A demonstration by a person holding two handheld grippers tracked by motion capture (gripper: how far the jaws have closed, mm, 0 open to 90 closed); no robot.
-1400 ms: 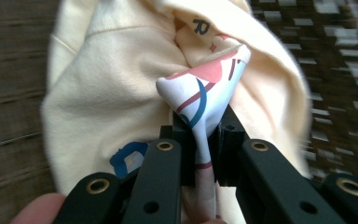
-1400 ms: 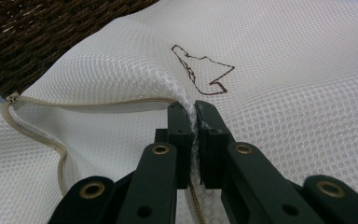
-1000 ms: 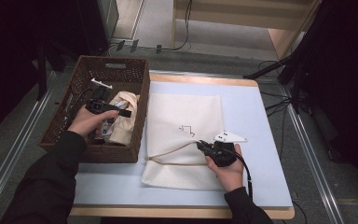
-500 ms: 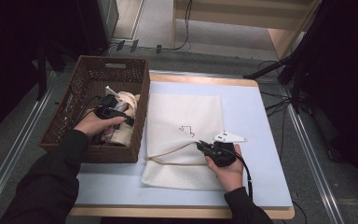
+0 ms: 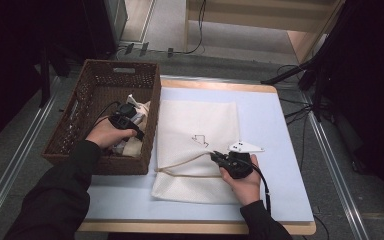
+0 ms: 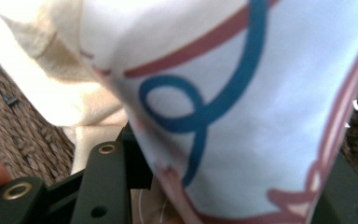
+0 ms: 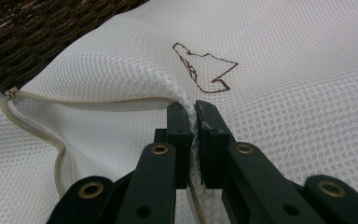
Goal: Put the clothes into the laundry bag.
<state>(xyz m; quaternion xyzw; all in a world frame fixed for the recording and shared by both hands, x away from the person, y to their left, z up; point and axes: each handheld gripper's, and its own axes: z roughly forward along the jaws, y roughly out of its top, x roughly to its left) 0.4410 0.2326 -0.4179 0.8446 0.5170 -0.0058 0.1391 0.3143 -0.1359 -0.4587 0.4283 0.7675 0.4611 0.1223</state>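
In the basket (image 5: 75, 122), the left gripper (image 5: 130, 116) seems clamped on a printed cloth (image 6: 242, 107), not yet lifted clear. On the table (image 5: 280, 125), the right gripper (image 5: 215, 157) pinches the mesh bag (image 5: 200, 120) open at its zipper; loading remains.

L gripper (image 5: 130, 118) now sits farther toward the right-hand side of the wicker basket (image 5: 80, 112) than 1 s ago, and a bit farther up the table, w/ the forearm swung in over the basket's near corner. It's lifted the printed cloth (image 6: 242, 116) off the pile; fabric now bunches up at the basket's right wall, where earlier it lay flatter beneath the hand.
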